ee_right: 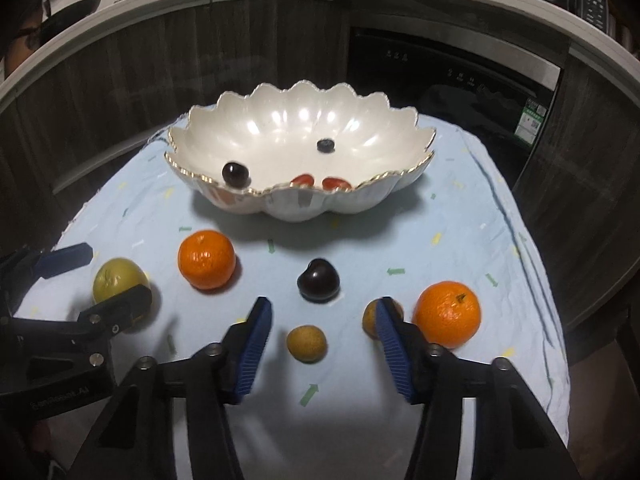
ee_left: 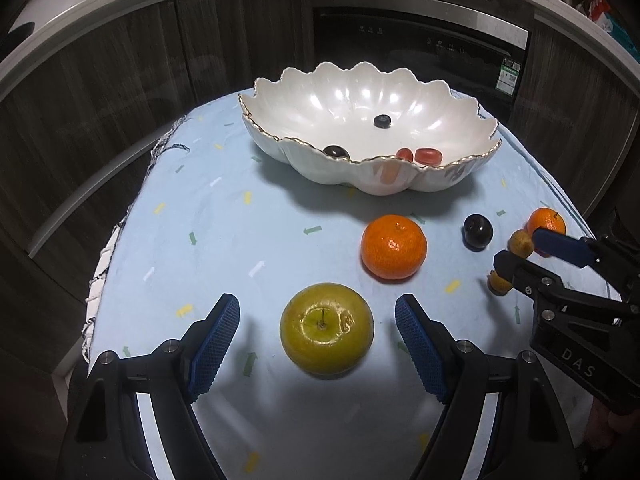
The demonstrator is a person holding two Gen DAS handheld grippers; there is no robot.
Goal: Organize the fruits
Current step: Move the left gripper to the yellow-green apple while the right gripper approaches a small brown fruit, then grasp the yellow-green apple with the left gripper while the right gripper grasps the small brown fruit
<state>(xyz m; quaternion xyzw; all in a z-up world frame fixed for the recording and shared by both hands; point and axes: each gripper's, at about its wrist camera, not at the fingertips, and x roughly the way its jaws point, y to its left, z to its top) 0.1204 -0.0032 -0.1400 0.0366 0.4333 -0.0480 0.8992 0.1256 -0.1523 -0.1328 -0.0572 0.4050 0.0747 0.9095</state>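
Note:
A white scalloped bowl (ee_left: 448, 92) (ee_right: 380, 128) stands at the back of the table and holds a blueberry (ee_left: 382, 121), a dark cherry (ee_right: 235, 174) and two red tomatoes (ee_left: 427, 156). My left gripper (ee_left: 318, 312) is open around a green apple (ee_left: 327, 328) (ee_right: 118, 280) without touching it. My right gripper (ee_right: 322, 314) (ee_left: 518, 246) is open around a small brown fruit (ee_right: 306, 343). A second brown fruit (ee_right: 370, 320) sits behind its right finger. On the cloth lie an orange (ee_left: 394, 246) (ee_right: 206, 259), a dark plum (ee_right: 318, 280) (ee_left: 477, 231) and another orange (ee_right: 447, 314).
The table carries a light blue cloth (ee_left: 224, 216) with small arrow marks. Dark wood cabinets (ee_left: 120, 80) and a black oven (ee_right: 460, 76) stand close behind the table. The table's edges drop off at left and right.

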